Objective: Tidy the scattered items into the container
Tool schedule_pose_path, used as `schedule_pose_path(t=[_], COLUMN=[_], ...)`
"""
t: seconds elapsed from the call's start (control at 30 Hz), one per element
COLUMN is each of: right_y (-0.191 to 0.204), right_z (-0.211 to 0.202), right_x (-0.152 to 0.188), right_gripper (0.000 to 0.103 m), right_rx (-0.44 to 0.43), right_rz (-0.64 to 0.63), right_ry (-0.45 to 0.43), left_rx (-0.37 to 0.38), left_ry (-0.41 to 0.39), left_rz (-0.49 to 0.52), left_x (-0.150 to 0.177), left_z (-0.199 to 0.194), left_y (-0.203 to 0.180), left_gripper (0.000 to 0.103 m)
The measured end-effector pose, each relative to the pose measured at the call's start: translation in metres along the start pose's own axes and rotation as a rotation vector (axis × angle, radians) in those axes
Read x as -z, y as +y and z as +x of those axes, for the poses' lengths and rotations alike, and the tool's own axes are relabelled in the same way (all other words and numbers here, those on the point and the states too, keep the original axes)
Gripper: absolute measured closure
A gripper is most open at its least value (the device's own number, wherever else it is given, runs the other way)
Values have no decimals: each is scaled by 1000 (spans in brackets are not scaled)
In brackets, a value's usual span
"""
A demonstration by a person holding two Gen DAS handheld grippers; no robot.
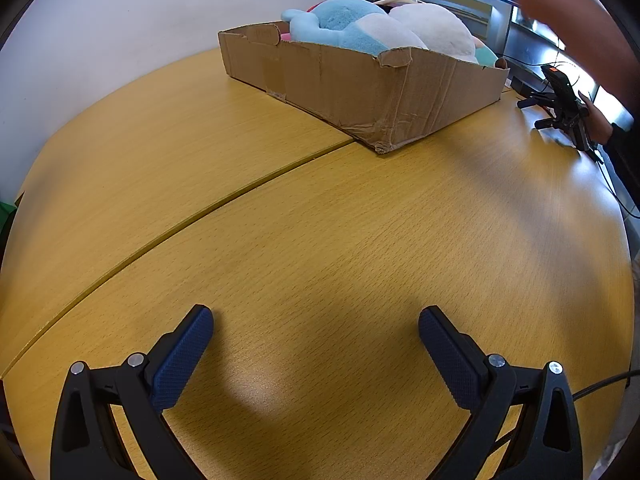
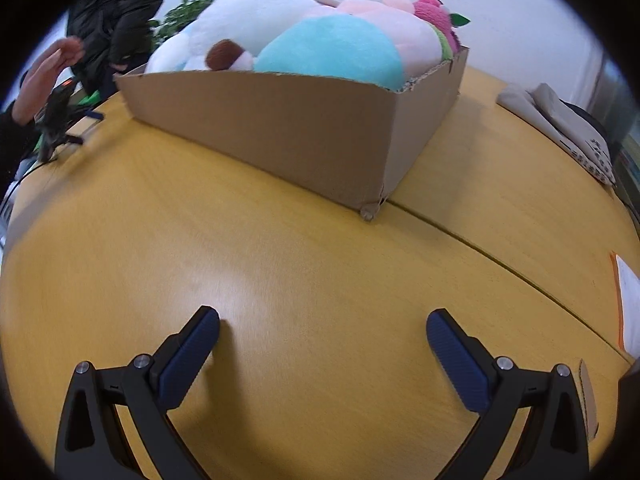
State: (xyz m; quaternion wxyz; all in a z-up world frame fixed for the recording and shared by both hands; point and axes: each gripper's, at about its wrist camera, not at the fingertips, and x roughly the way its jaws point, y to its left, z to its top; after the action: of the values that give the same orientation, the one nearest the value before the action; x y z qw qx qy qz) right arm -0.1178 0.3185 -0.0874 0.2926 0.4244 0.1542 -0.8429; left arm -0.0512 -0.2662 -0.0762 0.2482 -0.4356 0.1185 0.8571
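Note:
A brown cardboard box (image 1: pixel 360 92) stands on the wooden table, filled with plush toys: a blue one (image 1: pixel 340 20) and a white one (image 1: pixel 432 26). In the right wrist view the box (image 2: pixel 280 136) holds a white plush (image 2: pixel 248 16), a teal plush (image 2: pixel 336 50), a pink plush (image 2: pixel 396 28) and a magenta one (image 2: pixel 434 10). My left gripper (image 1: pixel 316 320) is open and empty, low over bare table in front of the box. My right gripper (image 2: pixel 323 322) is open and empty, also over bare table. Each gripper shows small in the other's view: the right one (image 1: pixel 568 108) and the left one (image 2: pixel 56 116), each beside a bare hand.
The yellow wooden table (image 1: pixel 320 220) has a seam running diagonally. A person's arm (image 1: pixel 560 12) reaches over the far right. A folded grey cloth (image 2: pixel 560 124) lies at the right, and paper (image 2: pixel 628 304) at the right edge. A plant (image 2: pixel 180 16) stands behind the box.

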Motion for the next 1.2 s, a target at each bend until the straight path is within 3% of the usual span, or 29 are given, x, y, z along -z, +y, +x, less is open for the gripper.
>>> schedule_pose_path(t=[1.2], right_y=[0], right_z=[2], right_x=[-4], right_gripper=[0], right_rx=[4], right_rz=[7], right_ry=[9], left_rx=[0], left_ry=[-1], left_rz=[-1], left_x=[-1], left_z=[0], left_y=[0], left_gripper=[0])
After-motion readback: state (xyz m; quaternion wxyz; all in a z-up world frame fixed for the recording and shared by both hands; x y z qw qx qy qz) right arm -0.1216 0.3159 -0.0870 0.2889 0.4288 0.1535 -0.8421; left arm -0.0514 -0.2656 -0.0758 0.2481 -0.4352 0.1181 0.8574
